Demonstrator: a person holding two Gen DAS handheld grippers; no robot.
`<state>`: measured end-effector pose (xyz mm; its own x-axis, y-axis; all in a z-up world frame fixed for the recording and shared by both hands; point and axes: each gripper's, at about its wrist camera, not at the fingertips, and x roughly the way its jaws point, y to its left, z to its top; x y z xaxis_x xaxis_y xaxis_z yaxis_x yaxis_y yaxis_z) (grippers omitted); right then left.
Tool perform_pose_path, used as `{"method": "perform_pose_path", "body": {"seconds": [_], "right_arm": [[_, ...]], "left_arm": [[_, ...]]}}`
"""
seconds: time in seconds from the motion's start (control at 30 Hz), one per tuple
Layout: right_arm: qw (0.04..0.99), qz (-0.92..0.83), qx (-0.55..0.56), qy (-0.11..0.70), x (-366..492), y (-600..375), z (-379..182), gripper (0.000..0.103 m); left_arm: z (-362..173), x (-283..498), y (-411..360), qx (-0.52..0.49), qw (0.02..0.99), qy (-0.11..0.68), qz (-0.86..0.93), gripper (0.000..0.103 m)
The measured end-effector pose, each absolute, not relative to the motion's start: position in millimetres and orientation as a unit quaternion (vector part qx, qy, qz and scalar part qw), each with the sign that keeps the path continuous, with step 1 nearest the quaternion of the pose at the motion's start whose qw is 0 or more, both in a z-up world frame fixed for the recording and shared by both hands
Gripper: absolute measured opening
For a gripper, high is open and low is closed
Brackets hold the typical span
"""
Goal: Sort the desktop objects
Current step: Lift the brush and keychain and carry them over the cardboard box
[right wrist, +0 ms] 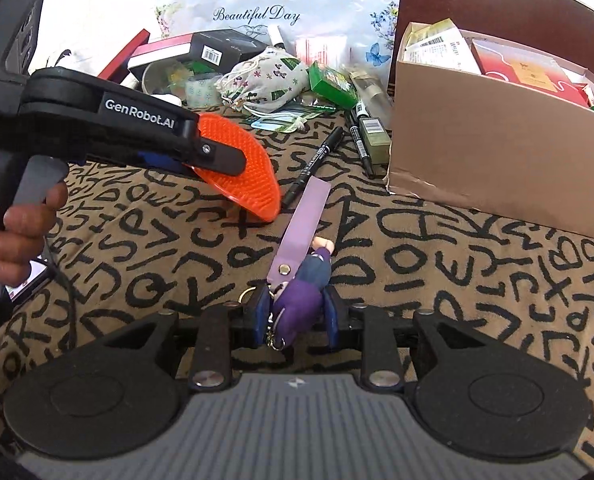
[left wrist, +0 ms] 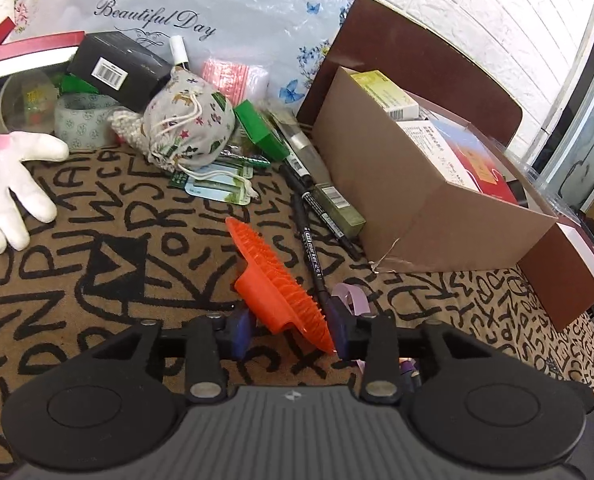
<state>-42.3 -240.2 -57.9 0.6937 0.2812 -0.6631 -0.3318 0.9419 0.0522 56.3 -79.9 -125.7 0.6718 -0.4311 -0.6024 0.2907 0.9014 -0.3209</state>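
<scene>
A letter-printed cloth (right wrist: 437, 272) covers the counter. Nearest, the right claw (right wrist: 295, 314) pinches a purple doll keychain (right wrist: 301, 300), its lilac strap (right wrist: 303, 220) lying ahead. Further on, the left claw (left wrist: 291, 326) stands slightly apart around a tilted orange bristle brush (left wrist: 273, 280), with a cardboard box (left wrist: 417, 208) beyond.

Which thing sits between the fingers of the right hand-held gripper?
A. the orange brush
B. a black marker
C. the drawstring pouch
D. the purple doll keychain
D: the right wrist view shows the right hand-held gripper with its blue pads on either side of the purple doll keychain, its lilac strap trailing forward over the patterned cloth, while the orange brush is in the other gripper.
</scene>
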Motion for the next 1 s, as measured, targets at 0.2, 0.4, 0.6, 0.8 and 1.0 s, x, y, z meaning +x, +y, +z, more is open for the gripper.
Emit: {"method": "perform_pose_path", "body": {"seconds": [0.2,0.4,0.6,0.8,1.0], "right_arm": [[0.921,0.168,-0.043,0.348,-40,-237,-61,0.027],[0.928,0.17,-0.043,0.329,-47,-243,-43,0.025],[0.945,0.168,-0.046,0.275,-59,-258,-4,0.025],[0.962,0.149,-0.054,0.222,-68,-280,32,0.025],[0.974,0.123,-0.067,0.181,-69,-304,61,0.025]], "left_arm": [[-134,63,-80,-0.12,0.898,0.369,-0.208,0.027],[-114,50,-78,-0.117,0.9,0.351,-0.229,0.014],[-83,37,-84,-0.105,0.903,0.32,-0.265,0.012],[-49,30,-98,-0.083,0.908,0.284,-0.297,0.012],[-12,33,-118,-0.079,0.909,0.253,-0.321,0.012]]}}
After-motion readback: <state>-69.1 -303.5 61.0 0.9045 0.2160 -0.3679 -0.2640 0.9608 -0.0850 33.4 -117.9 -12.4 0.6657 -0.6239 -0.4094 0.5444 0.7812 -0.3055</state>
